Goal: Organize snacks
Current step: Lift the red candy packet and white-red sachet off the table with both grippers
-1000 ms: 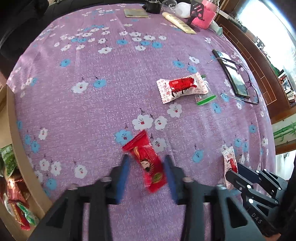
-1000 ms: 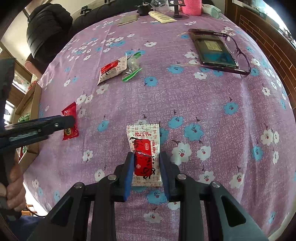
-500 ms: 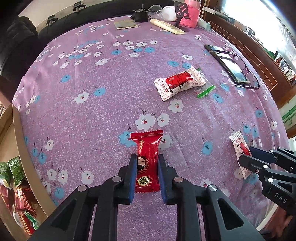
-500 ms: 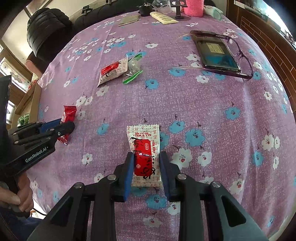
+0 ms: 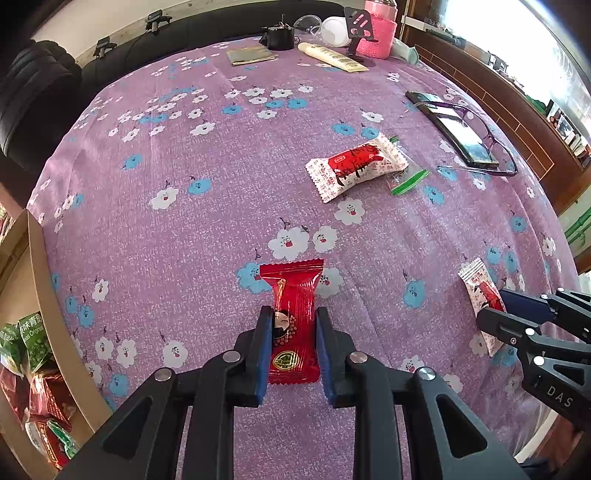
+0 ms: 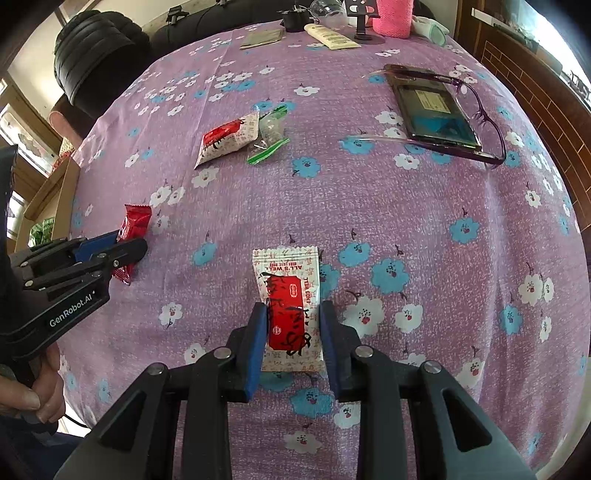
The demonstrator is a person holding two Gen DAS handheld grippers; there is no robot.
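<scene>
Here, two hand-held grippers work over a tabletop (image 5: 221, 206) draped in a purple cloth printed with white and blue flowers. The left gripper (image 5: 291, 325) is closed narrowly on a red snack packet (image 5: 293, 314); its blue pads press the packet's two long edges, and the packet's crimped far end fans out beyond the tips. The right gripper (image 6: 293, 321) is likewise closed narrowly on a white snack packet with a red label (image 6: 290, 306), pads against both sides, the packet lying flat on the cloth.

Positions relative to the red snack packet: the white snack packet with a red label is off to its right, near the tabletop's near edge. A second white-and-red packet (image 5: 356, 168) lies farther from the person and slightly to the right, touching a small clear bag with a green strip (image 5: 408, 181). Beyond that, farther right, a dark phone (image 5: 452, 127) rests with purple-framed glasses (image 5: 491, 147) on it. At the far edge stand a cream tube (image 5: 334, 56) and a pink container (image 5: 380, 35) (other items there are too small to identify). To the left, beyond the tabletop's edge, a cardboard box (image 5: 55, 314) holds green and red snack bags (image 5: 29, 354).

A hand (image 6: 33, 391) grips the left gripper's handle.
</scene>
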